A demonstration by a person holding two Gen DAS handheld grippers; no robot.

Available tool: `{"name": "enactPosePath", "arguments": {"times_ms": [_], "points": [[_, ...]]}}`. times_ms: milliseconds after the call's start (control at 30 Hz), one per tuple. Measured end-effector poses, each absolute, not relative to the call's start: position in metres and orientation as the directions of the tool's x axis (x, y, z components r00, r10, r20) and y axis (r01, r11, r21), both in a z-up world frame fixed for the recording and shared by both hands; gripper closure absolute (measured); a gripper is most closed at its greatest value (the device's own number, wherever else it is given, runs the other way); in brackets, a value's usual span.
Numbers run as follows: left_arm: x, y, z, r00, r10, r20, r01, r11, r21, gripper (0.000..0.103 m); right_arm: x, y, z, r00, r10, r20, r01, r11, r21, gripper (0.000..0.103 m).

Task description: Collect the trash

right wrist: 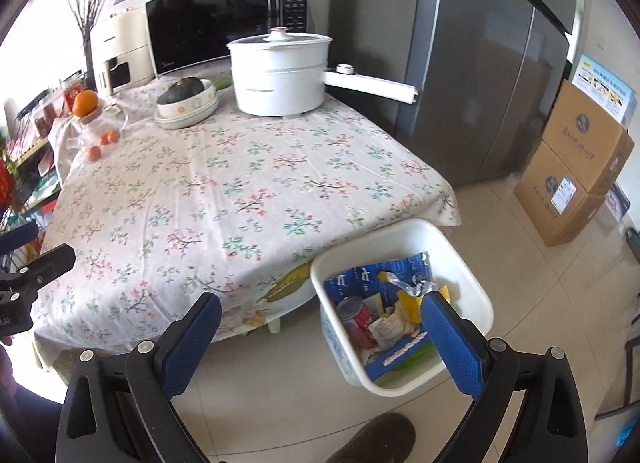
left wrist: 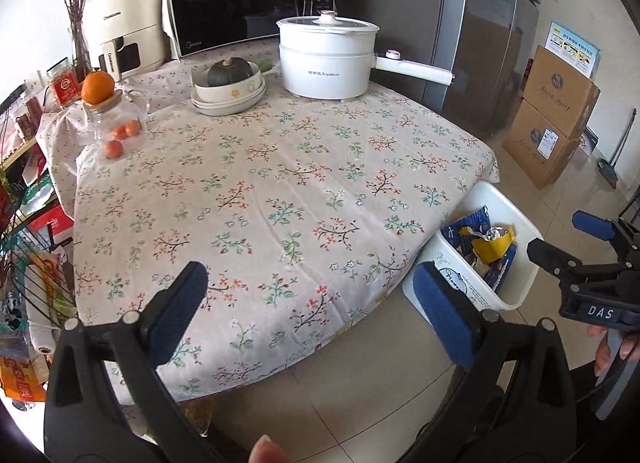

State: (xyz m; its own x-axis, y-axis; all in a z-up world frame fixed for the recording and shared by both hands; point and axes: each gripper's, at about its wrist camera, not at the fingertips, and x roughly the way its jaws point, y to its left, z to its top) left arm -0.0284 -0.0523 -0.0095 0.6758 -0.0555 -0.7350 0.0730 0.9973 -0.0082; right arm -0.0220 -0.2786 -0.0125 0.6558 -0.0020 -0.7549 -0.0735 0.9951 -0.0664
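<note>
A white trash bin (right wrist: 472, 287) stands on the floor at the table's near right corner; it also shows in the left wrist view (left wrist: 516, 219). It holds blue wrappers (right wrist: 372, 275), a yellow wrapper (right wrist: 408, 303), a red can (right wrist: 360, 317) and crumpled paper (right wrist: 386, 329). My right gripper (right wrist: 320, 323) is open and empty, above the floor just left of the bin. My left gripper (left wrist: 310, 299) is open and empty over the table's near edge. The right gripper (left wrist: 568, 239) also shows at the right of the left wrist view.
The table has a floral cloth (left wrist: 260, 183). At its back stand a white electric pot (left wrist: 328, 59), a bowl with a squash (left wrist: 230, 81), a microwave (left wrist: 248, 3), a glass jar with oranges (left wrist: 108, 111). A fridge (right wrist: 480, 63) and cardboard boxes (right wrist: 576, 167) stand to the right.
</note>
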Motion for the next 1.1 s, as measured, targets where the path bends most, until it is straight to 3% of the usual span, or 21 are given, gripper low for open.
{"name": "enactPosePath", "arguments": {"times_ms": [233, 467, 1100], "points": [[-0.054, -0.027, -0.003, 0.739, 0.009, -0.674, 0.005, 1.0, 0.019, 0.001, -0.04, -0.237, -0.007, 0.702, -0.022, -0.711, -0.072, 0.992, -0.102, 0.0], [-0.057, -0.01, -0.003, 0.744, 0.027, -0.667, -0.032, 0.999, 0.006, 0.001, -0.047, -0.215, 0.009, 0.753, -0.011, -0.657, -0.085, 0.99, -0.114, 0.0], [-0.061, -0.009, 0.001, 0.751, 0.026, -0.66, -0.052, 0.998, -0.02, 0.001, -0.049, -0.208, 0.011, 0.75, -0.054, -0.659, -0.077, 0.983, -0.167, 0.0]]}}
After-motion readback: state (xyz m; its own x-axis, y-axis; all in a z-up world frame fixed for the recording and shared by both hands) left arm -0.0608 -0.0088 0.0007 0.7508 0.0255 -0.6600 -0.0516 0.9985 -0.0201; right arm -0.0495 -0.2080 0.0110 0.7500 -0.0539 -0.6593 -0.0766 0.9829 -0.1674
